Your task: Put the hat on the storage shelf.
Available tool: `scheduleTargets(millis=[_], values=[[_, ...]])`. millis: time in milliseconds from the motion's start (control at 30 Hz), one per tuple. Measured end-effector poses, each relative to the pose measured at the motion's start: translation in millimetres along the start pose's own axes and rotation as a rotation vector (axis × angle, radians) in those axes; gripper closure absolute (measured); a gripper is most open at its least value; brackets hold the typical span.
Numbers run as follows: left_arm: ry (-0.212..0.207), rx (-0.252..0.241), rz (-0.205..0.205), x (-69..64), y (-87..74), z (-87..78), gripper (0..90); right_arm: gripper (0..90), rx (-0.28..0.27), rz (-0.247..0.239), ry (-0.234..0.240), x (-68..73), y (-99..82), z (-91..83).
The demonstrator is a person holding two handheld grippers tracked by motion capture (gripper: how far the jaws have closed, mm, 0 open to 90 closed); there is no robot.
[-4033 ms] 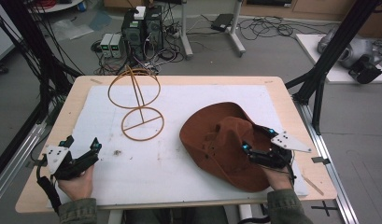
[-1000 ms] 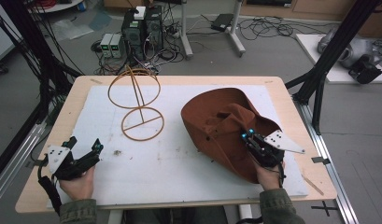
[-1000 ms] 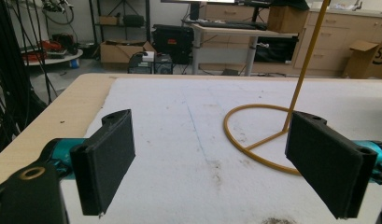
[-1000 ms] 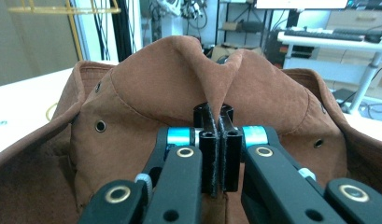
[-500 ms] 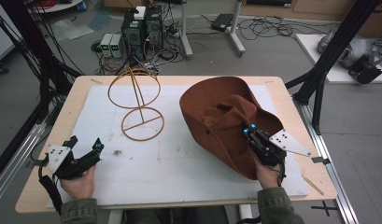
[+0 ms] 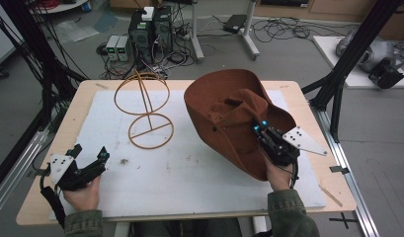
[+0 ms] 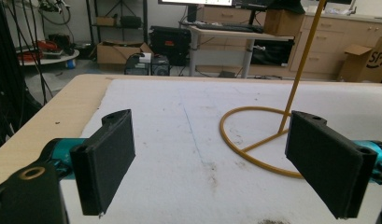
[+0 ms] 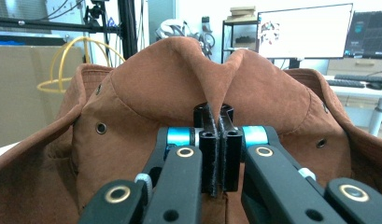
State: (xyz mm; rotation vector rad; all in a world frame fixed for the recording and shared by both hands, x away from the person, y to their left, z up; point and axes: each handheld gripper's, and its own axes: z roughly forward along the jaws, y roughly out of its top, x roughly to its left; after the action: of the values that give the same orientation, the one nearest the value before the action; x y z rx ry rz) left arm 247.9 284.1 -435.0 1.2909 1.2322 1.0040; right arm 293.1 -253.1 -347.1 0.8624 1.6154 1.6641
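A brown suede hat (image 6: 229,111) is tipped up on its edge at the right of the table, its brim lifted off the white mat. My right gripper (image 6: 261,131) is shut on a pinched fold of the hat's crown (image 8: 219,100); the two jaws stand pressed together with the fabric between them. A yellow wire hat stand (image 6: 145,106), a ring base with an upright loop, rests left of the hat. Near the front left corner my left gripper (image 6: 88,155) lies low and open, nothing between its pads, facing the stand's ring base (image 7: 258,140).
A white mat (image 6: 189,173) covers most of the wooden table (image 6: 81,98). Black frame posts (image 6: 338,79) rise at the right edge and cables hang at the left. Computers and cables sit on the floor beyond the far edge.
The right gripper has risen with the hat, tilting it from lying on the mat to standing steeply on its edge. The left gripper has stayed put.
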Motion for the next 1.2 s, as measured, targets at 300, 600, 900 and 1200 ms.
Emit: scheduleTargets(millis=[300,600,900,1200], values=[[-0.005,-0.015,-0.007,1.8,0.9,-1.3,16.1,89.6,-0.022,-0.010,0.020,8.7,20.3,17.2],[-0.007,-0.021,-0.005,2.8,1.9,-2.4,16.1,89.6,-0.062,0.038,0.036,12.1,37.2,36.8],[-0.028,-0.009,0.011,-1.9,0.5,-1.0,16.1,89.6,-0.055,0.029,0.057,20.6,49.9,57.9],[-0.053,-0.002,0.025,-8.8,-0.5,1.1,16.1,89.6,-0.050,0.017,0.089,34.3,62.6,85.7]])
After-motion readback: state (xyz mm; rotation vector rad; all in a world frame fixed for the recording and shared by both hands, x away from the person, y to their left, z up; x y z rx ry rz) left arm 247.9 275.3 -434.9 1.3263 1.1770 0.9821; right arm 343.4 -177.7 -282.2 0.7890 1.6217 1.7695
